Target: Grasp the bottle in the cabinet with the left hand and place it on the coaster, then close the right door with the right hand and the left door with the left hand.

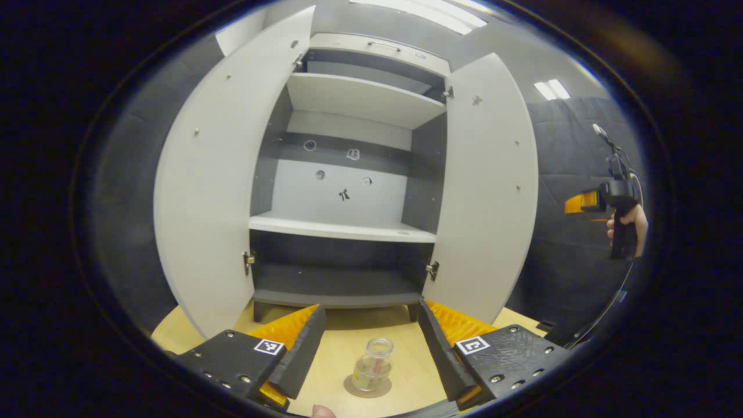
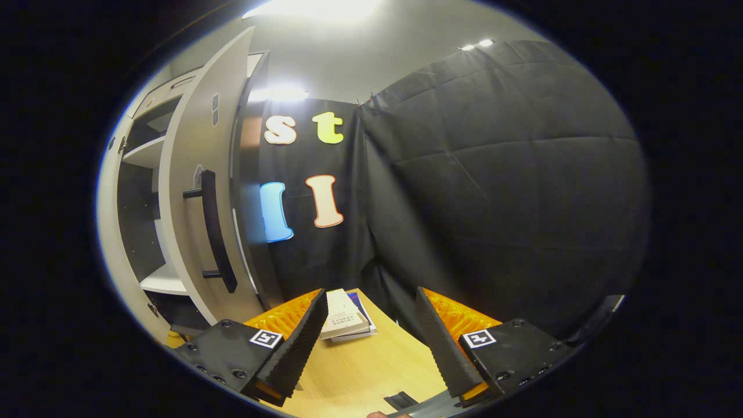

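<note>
The left hand-held gripper (image 1: 371, 342) is hovering spread above the bottle (image 1: 373, 364) on its coaster (image 1: 367, 388); at three o'clock, the right hand-held gripper (image 2: 368, 331) is hanging spread, empty, facing the right door (image 2: 200, 191).

clear glass bottle (image 1: 374, 366), matt cabinet doors (image 1: 200, 191), pale wood-grain table (image 1: 342, 354).

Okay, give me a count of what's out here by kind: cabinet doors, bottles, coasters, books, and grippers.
Cabinet doors: 2, left door and right door, both open
Bottles: 1, the bottle
Coasters: 1, the coaster under it
Books: 2, stacked books
Grippers: 2, left gripper, right gripper
Total: 8
</note>
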The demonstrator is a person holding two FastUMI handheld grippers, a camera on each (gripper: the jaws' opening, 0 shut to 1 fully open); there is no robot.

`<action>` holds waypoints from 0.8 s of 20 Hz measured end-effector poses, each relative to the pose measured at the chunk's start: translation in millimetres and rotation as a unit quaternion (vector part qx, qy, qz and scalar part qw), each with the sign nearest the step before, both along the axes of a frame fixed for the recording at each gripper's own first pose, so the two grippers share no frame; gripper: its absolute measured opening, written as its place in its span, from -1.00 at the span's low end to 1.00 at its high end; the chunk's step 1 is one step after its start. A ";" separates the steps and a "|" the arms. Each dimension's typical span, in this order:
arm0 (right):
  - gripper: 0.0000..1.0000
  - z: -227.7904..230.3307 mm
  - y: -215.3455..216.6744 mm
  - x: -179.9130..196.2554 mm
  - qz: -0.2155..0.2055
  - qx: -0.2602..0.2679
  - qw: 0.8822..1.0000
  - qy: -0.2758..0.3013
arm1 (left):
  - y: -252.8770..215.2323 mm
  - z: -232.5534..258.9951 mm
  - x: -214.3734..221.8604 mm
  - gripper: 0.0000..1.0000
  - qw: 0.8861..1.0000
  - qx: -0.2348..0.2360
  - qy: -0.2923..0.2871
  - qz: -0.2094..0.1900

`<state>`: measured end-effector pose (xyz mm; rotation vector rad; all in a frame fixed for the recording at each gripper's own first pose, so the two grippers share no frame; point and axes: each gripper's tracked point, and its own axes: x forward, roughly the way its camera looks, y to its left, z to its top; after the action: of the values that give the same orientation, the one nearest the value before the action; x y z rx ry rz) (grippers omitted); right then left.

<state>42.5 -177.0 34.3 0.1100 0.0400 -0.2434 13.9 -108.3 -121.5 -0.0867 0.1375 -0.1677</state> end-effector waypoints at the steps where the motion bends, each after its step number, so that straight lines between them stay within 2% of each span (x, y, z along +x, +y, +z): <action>1: 0.92 1.6 1.2 10.4 0.013 -0.006 1.000 -0.002 | 10.6 13.9 -1.4 0.77 0.999 0.002 -0.004 0.034; 4: 0.94 0.7 4.9 32.9 0.056 -0.015 0.998 0.000 | 41.0 49.9 -15.5 0.82 0.992 0.006 -0.024 0.121; 7: 0.94 2.4 10.5 51.8 0.100 -0.014 0.995 -0.001 | 60.6 87.2 -29.9 0.79 0.983 -0.005 -0.041 0.181; 10: 0.94 6.3 18.2 66.8 0.145 0.000 0.989 0.000 | 77.5 110.7 -42.8 0.77 0.971 0.028 -0.034 0.236; 13: 0.94 18.0 29.3 76.6 0.181 0.012 0.983 -0.006 | 77.9 131.6 -46.2 0.79 0.966 0.042 -0.029 0.253; 16: 0.94 30.1 29.6 82.5 0.185 0.009 0.983 -0.018 | 78.9 139.5 -35.6 0.79 0.966 0.066 -0.015 0.248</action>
<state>125.1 -147.4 64.4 0.1223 0.0258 0.1307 -21.7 -29.4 18.0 0.0157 0.0933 0.3406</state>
